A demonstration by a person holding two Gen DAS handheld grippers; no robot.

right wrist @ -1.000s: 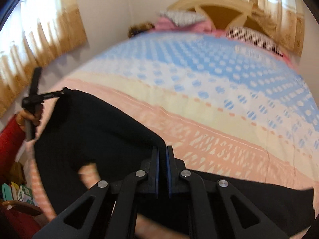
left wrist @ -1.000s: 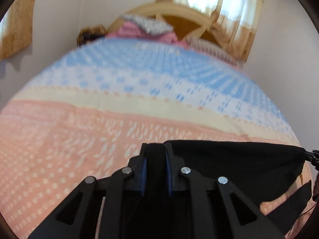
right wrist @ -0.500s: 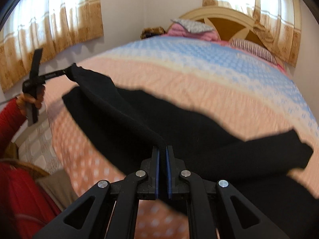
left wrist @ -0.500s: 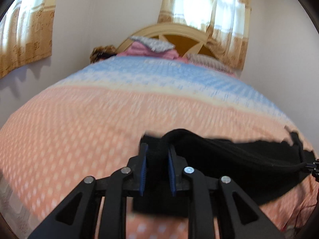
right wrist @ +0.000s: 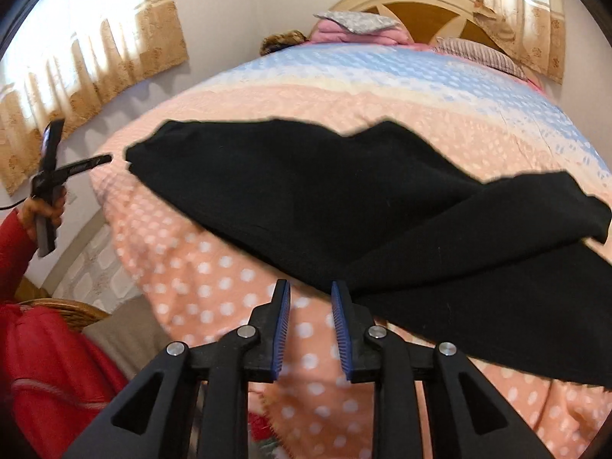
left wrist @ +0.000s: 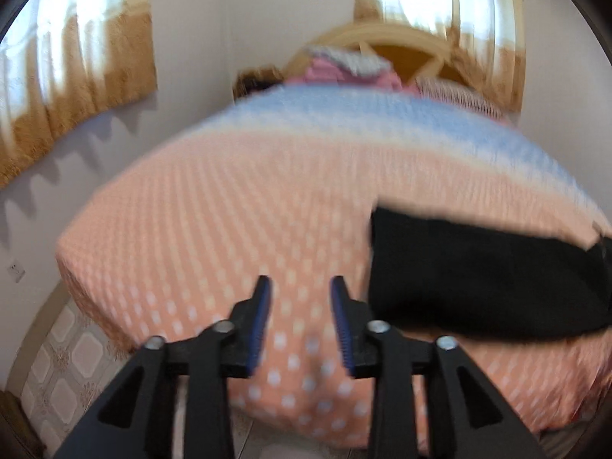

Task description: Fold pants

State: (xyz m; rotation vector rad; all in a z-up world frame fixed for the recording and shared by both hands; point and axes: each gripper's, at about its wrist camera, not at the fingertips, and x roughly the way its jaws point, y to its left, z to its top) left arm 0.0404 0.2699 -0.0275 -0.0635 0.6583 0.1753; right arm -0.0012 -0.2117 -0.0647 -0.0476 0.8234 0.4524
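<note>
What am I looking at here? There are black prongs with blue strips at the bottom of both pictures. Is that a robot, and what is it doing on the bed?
No robot: a person holds a hand tool in each hand, each with two fingers and a camera that looks forward along them. One picture comes from the left gripper, the other from the right gripper. The blue strips are the fingers' grip pads. In the right view you also see the left gripper from outside, in the person's hand, red sleeve below. On the bedspread, with its peach and blue bands, lie black pants, one part laid across another. Both grippers are open and hold nothing; the pants rest on the bed.
</note>
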